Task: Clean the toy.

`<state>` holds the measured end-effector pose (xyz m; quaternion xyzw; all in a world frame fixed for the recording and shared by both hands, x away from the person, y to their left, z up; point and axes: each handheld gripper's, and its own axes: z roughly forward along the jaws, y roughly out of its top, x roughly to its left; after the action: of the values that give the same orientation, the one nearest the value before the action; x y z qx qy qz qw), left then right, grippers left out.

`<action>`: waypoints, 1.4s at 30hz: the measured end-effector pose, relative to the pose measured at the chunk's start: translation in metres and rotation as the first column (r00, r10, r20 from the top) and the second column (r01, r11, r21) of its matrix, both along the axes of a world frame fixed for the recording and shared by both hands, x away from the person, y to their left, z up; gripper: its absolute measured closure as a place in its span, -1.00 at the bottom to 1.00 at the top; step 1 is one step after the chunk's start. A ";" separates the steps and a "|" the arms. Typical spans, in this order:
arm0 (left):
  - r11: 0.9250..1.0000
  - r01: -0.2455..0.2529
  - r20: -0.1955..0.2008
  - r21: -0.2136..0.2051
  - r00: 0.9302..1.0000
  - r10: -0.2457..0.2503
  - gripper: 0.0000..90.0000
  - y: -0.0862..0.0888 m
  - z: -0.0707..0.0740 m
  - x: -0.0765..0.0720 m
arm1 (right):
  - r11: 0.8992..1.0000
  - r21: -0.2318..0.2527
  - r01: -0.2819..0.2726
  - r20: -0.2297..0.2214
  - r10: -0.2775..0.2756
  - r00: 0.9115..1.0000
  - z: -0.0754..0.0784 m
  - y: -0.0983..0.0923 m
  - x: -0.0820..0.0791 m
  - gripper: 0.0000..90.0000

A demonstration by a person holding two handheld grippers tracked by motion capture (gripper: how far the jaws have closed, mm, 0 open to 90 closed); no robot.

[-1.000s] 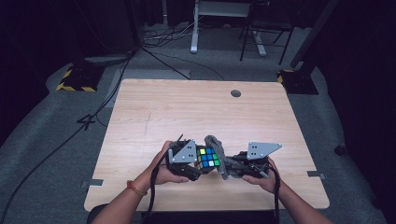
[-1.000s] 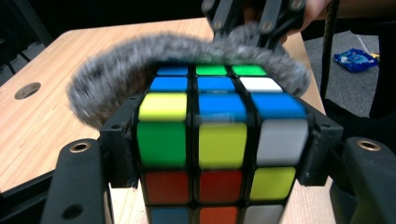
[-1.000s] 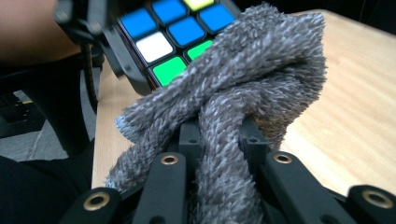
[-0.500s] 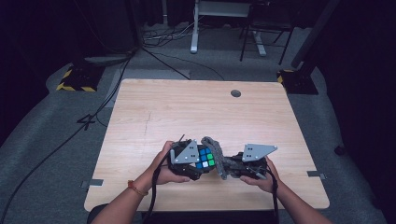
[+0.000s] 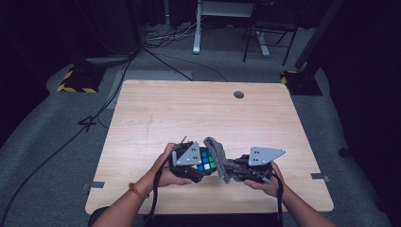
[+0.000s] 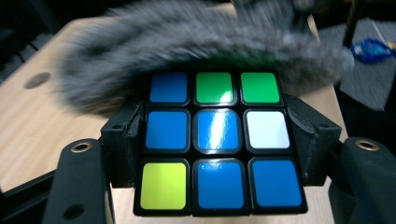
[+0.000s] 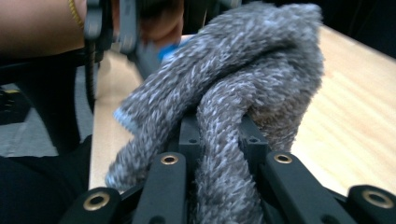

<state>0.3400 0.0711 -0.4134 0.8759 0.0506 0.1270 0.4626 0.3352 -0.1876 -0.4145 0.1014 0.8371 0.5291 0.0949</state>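
Near the table's front edge my left gripper is shut on a Rubik's cube. In the left gripper view the cube shows a mostly blue face with green, white and yellow squares, clamped between the two black jaws. My right gripper is shut on a folded grey fuzzy cloth, which presses against the cube's right side. In the right gripper view the cloth bulges from between the jaws, and the left hand and its gripper sit behind it. The cloth appears blurred along the cube's far edge.
The light wooden table has a round cable hole at the back right. Dark floor with cables, a yellow-and-black striped base and a desk frame lie beyond the table's far edge.
Both hands have stayed nearly in place. The cloth has shifted slightly against the cube's side.
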 end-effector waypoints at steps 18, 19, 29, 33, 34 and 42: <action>0.991 -0.008 -0.011 -0.137 1.000 0.007 -0.27 0.014 0.015 -0.001 | 0.999 -0.039 0.005 -0.089 -0.008 0.996 -0.020 0.004 0.012 0.71; 0.990 -0.006 -0.013 -0.138 1.000 0.005 -0.27 0.015 0.015 0.000 | 1.000 -0.026 0.002 -0.086 -0.004 0.996 -0.020 0.003 0.011 0.71; 0.999 -0.021 0.004 -0.036 1.000 0.021 -0.28 0.002 0.003 0.000 | 1.000 0.027 -0.007 -0.005 0.007 1.000 -0.001 0.000 0.000 0.71; 0.999 -0.021 -0.010 -0.044 1.000 0.020 -0.27 0.000 0.002 0.000 | 0.999 0.044 0.012 0.011 -0.013 1.000 0.002 -0.002 -0.001 0.71; 0.999 -0.018 -0.005 -0.045 1.000 0.018 -0.27 0.000 0.003 -0.001 | 0.999 0.035 0.020 0.014 -0.020 1.000 0.002 -0.001 0.000 0.71; 0.998 -0.019 0.001 -0.054 1.000 0.019 -0.28 0.002 0.008 0.000 | 1.000 0.003 0.020 -0.017 -0.020 1.000 -0.010 0.002 0.006 0.71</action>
<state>0.3401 0.0731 -0.4054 0.8626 0.0619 0.1305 0.4847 0.3414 -0.1857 -0.4243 0.1144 0.8360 0.5285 0.0930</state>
